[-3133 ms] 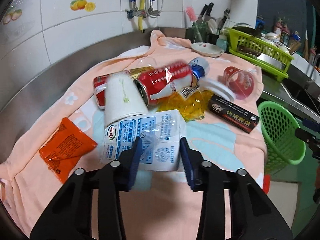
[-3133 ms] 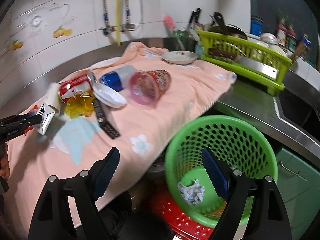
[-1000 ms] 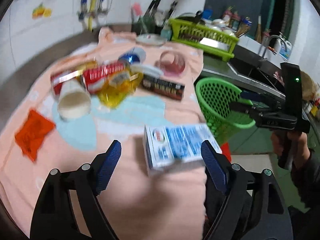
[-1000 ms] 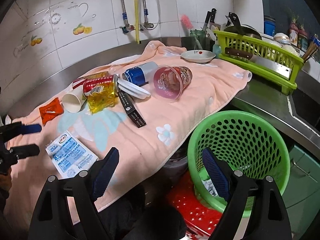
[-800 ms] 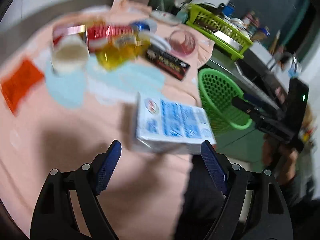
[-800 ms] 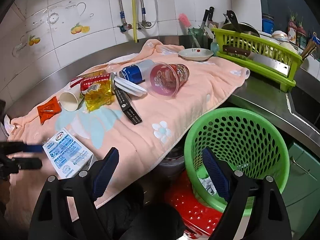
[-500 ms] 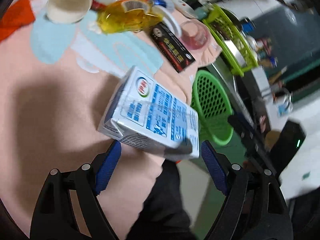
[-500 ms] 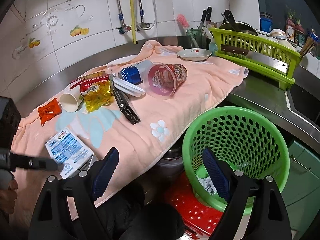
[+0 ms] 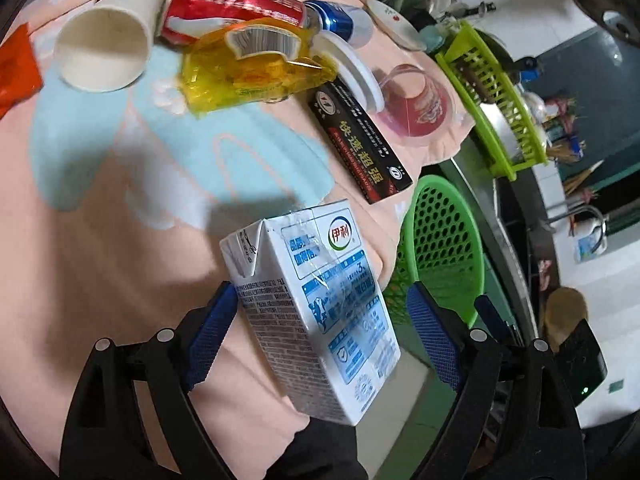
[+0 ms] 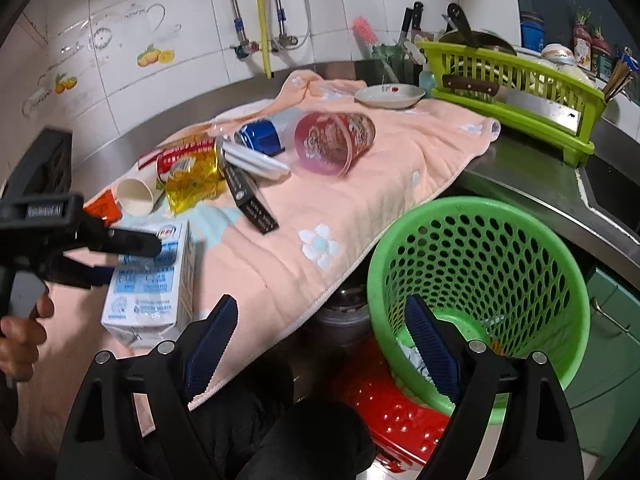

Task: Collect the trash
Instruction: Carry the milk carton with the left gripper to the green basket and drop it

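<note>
A white and blue milk carton lies near the front edge of the peach towel, between the fingers of my left gripper. The jaws are opening; the left pad sits against the carton's side and the right pad stands clear of it. In the right wrist view the left gripper straddles the carton. My right gripper hangs open and empty, beside the green basket. Further back on the towel lie a paper cup, red can, yellow wrapper, black box and pink cup.
The basket holds crumpled paper and stands on a red stool below the steel counter. A green dish rack and a small dish sit at the back right. An orange sachet lies far left.
My left gripper has rolled and dropped closer to the carton, which now sits deeper between its fingers and tipped onto an edge. The right gripper has stayed still.
</note>
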A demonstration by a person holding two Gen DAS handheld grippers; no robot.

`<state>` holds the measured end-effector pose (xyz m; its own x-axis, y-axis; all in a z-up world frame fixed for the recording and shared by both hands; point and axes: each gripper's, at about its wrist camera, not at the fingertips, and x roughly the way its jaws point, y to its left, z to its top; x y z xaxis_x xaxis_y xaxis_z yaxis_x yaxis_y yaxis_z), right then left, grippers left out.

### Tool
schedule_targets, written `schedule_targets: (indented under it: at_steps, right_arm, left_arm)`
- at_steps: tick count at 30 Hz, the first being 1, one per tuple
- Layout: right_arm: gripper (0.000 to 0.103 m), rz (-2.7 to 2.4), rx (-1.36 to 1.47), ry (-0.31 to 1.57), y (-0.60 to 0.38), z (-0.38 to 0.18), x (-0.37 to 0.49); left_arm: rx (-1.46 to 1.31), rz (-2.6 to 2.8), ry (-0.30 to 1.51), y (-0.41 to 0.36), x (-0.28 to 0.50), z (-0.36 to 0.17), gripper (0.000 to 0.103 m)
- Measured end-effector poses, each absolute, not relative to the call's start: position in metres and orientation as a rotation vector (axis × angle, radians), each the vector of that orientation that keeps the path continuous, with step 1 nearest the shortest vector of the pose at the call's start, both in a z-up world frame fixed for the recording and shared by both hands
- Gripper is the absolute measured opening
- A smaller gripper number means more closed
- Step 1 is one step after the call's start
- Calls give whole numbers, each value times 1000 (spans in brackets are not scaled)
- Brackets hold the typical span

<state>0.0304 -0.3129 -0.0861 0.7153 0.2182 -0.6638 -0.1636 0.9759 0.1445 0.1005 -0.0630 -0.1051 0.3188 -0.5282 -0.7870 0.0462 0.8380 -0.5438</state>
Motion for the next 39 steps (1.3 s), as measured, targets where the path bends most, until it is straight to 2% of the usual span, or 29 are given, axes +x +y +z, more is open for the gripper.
schedule_targets:
  at_steps: [8,18,22,32,39]
  right_arm:
    - [82,282,60,785,-283,-110,29]
    - [82,310,40,782,-266,-112,22]
    - [82,298,31,775,-270,-110,16]
    - [83,184,67,736,-319,-97,0]
    - [83,39,108,718,-376,-90,-18]
  left_arm:
    - [-359,-333,1267,-72,97,-110,85]
    - [-322,-272,1298,-86,98,-113,88]
    - [-251,-259,1293,-92,98,-113,83]
    - [-214,-359,1174,-105,102,-74,79]
    - [-165,-603,1082,-190,123,-42,79]
